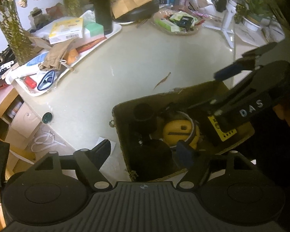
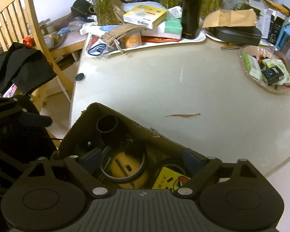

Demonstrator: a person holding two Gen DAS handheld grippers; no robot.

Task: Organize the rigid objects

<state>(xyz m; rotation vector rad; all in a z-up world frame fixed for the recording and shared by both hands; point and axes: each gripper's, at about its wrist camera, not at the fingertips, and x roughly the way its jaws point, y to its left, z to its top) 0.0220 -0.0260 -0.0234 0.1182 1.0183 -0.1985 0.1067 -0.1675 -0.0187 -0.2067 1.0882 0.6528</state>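
- A cardboard box (image 1: 183, 133) is seen near the table (image 1: 145, 61) edge, holding a yellow round item (image 1: 180, 133), a black tube (image 1: 144, 114) and a yellow-labelled pack (image 1: 225, 133).
- Left gripper (image 1: 145, 150): jaws stand apart, nothing pressed between the pads; one finger sits outside the box wall, the other over the box.
- Right gripper (image 2: 143, 159): jaws spread wide, empty, poised directly above the yellow round item.
- Both grippers are pointed steeply down into the box; the contents lie just below and ahead.
- The right is judged nearer the yellow item, the left nearer the black tube, whose long axis stands roughly upright.
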